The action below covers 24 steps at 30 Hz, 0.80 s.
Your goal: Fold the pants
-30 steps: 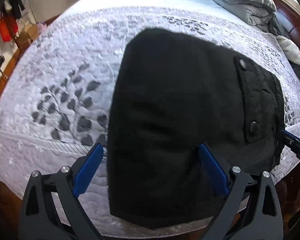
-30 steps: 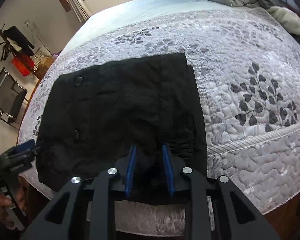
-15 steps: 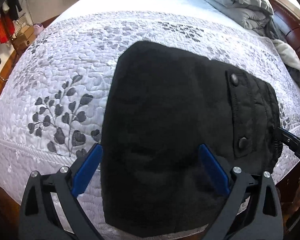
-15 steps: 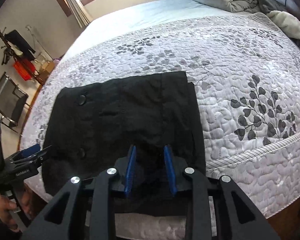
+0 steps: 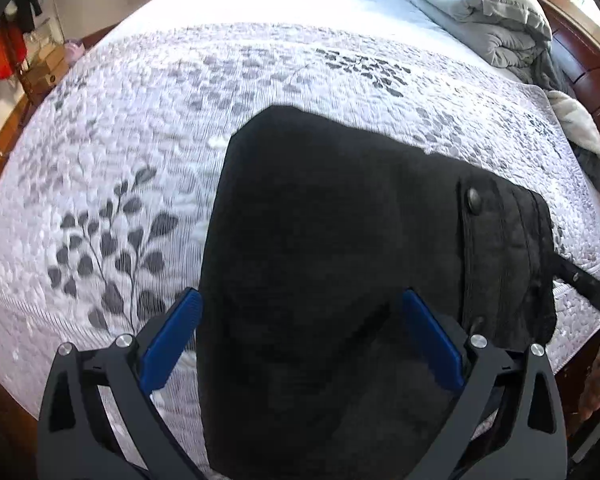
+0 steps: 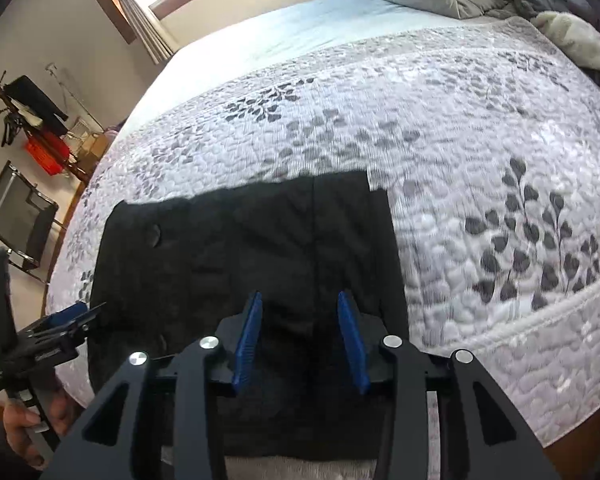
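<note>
I see the black pants (image 5: 332,264) lying folded into a compact block on the quilted bedspread (image 5: 112,184), close to the near edge of the bed, with part of the fabric hanging over that edge. My left gripper (image 5: 300,332) sits low over the near end of the pants, its blue pads (image 5: 172,336) spread wide; one pad is over the bedspread just beside the fabric's left border, the other over the black cloth itself, and nothing is pinched between them. From the right wrist view, my right gripper (image 6: 300,340) hovers above the pants (image 6: 260,248) near the bed edge, its blue pads (image 6: 248,344) parted with only flat fabric showing in the gap, so it grips nothing. The left gripper (image 6: 66,322) shows in that view at the left border of the pants, held by a hand (image 6: 28,428). A grey duvet (image 5: 492,12) is bunched at the far end of the bed.
</note>
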{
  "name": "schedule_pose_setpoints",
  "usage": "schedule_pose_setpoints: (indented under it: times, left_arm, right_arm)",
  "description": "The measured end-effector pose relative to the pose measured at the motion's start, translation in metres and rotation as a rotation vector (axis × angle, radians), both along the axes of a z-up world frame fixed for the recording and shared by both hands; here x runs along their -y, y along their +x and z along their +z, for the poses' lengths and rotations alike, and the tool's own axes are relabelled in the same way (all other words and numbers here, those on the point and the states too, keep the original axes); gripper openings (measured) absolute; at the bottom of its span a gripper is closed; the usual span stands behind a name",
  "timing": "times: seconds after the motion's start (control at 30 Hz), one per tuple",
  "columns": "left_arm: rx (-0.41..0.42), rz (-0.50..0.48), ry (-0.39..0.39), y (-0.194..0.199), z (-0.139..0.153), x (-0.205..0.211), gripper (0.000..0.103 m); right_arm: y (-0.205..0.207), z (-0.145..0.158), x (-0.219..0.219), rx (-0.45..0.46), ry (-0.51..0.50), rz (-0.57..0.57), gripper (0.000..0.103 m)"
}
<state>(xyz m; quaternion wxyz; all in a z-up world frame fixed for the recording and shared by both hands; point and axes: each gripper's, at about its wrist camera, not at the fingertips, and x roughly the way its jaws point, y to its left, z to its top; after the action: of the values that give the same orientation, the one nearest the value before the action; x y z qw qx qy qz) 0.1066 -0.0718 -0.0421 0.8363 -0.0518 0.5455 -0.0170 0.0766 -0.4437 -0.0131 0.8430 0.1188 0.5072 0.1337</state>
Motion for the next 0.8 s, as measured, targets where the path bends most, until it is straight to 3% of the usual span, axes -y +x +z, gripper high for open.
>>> schedule_pose_setpoints:
  times: [0.23, 0.5, 0.67, 0.8]
  left_arm:
    - [-0.037, -0.002, -0.011, 0.022, -0.013, 0.005, 0.100]
    - [-0.055, -0.001, -0.041, 0.027, -0.023, 0.002, 0.101]
    - [-0.049, -0.003, -0.035, 0.024, -0.019, 0.000, 0.101]
    - [-0.036, 0.006, -0.001, 0.012, -0.011, -0.006, 0.100]
  right_arm:
    - [0.032, -0.010, -0.007, -0.021, -0.025, -0.005, 0.040]
    - [0.039, -0.029, -0.006, -0.053, -0.007, -0.008, 0.041]
    - [0.035, -0.023, -0.005, -0.040, 0.006, -0.016, 0.041]
    - [0.022, -0.013, -0.002, -0.018, 0.002, -0.023, 0.048]
